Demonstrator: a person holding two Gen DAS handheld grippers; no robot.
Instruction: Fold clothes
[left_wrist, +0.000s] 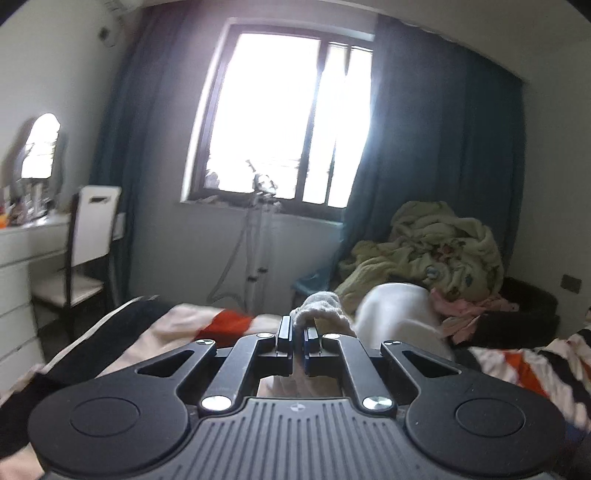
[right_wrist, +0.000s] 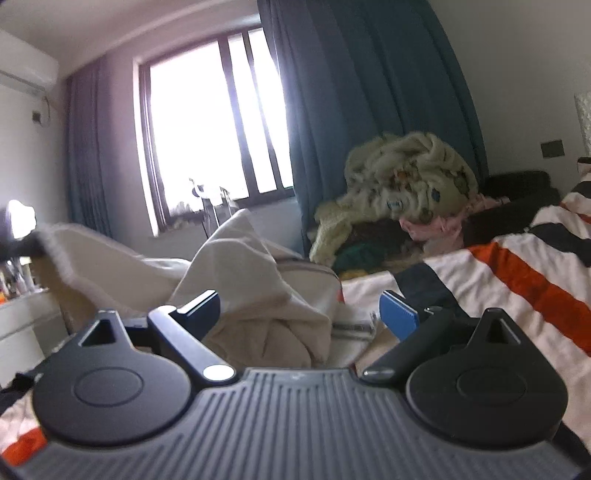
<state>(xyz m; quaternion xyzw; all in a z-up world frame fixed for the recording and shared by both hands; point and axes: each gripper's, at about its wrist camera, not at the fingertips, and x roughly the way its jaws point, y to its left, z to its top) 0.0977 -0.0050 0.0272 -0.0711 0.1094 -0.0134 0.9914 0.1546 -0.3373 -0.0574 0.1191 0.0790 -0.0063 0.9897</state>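
Left gripper (left_wrist: 298, 334): jaws pressed together on a ribbed hem of the cream garment (left_wrist: 397, 314), which bunches up just past the fingertips and falls away to the right in a pale fold.

Left gripper seen from the right wrist camera: a dark blurred shape at the far left edge, holding one corner of the garment up so that the cloth sags from it toward the middle of the bed.

Right gripper (right_wrist: 301, 314): jaws wide apart, blue pads (right_wrist: 399, 314) showing, nothing pinched; a crumpled part of the garment lies between and just ahead of the fingers, apart from both pads.

Cream garment in the right wrist view (right_wrist: 255, 273): heaped in soft peaks on the near side of the bed, one ridge rising toward the window, a zip-like strip showing at its lower right edge.

Bedspread (right_wrist: 517, 280): white with orange and black stripes, spread under the garment and running off to the right.

Pile of bedding (left_wrist: 436, 243): a pale green quilt with small printed figures, mounded at the far corner of the bed, a pink cloth (left_wrist: 469, 310) tucked under its near edge.

Curtains (left_wrist: 424, 147): dark blue, drawn back on both sides of the window (left_wrist: 280, 122), which is blown out with daylight.

Tripod (left_wrist: 258, 240): light metal, standing below the sill.

Chair (left_wrist: 92, 240): white-backed, pushed toward a white dresser (left_wrist: 22, 258) that carries an oval mirror (left_wrist: 40, 147) and small bottles.

Air conditioner (right_wrist: 22, 70): wall-mounted, high on the left wall.
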